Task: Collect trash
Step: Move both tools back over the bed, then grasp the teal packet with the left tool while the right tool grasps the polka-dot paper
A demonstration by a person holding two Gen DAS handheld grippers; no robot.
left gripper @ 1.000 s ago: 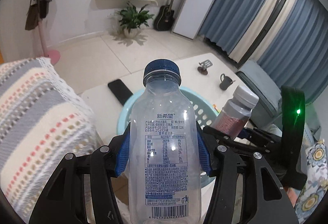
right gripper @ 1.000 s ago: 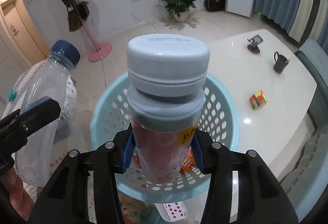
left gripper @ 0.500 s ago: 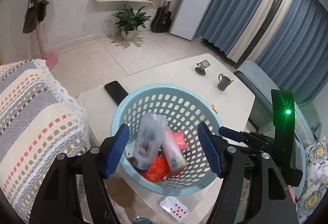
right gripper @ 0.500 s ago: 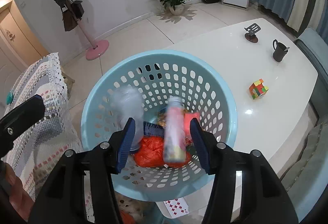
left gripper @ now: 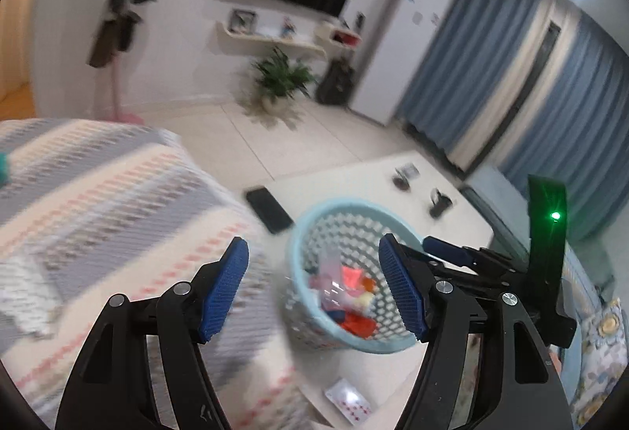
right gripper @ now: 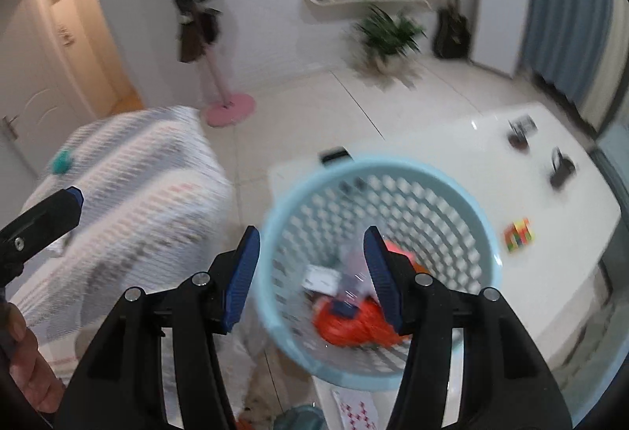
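A light blue perforated basket (left gripper: 298, 253) (right gripper: 464, 190) stands on the white table near its front left corner. Inside lie a clear bottle (left gripper: 330, 269) (right gripper: 354, 272), a second bottle and orange-red wrappers (left gripper: 354, 324) (right gripper: 350, 324). My left gripper (left gripper: 314, 292) is open and empty, above and to the left of the basket, partly over the sofa arm. My right gripper (right gripper: 310, 278) is open and empty, above the basket's near left rim. The right gripper's fingers (left gripper: 448, 253) also show in the left wrist view. Both views are motion-blurred.
A striped blanket covers the sofa arm (left gripper: 98, 202) (right gripper: 137, 194) on the left. On the white table (right gripper: 511, 162) lie a black phone (left gripper: 269, 210), a dark mug (right gripper: 562, 170), a small stand (right gripper: 519, 133), a colour cube (right gripper: 519, 235) and a playing card (left gripper: 350, 400).
Both grippers opened and dropped their bottles into the basket. Both have since pulled back and swung left, toward the sofa arm.
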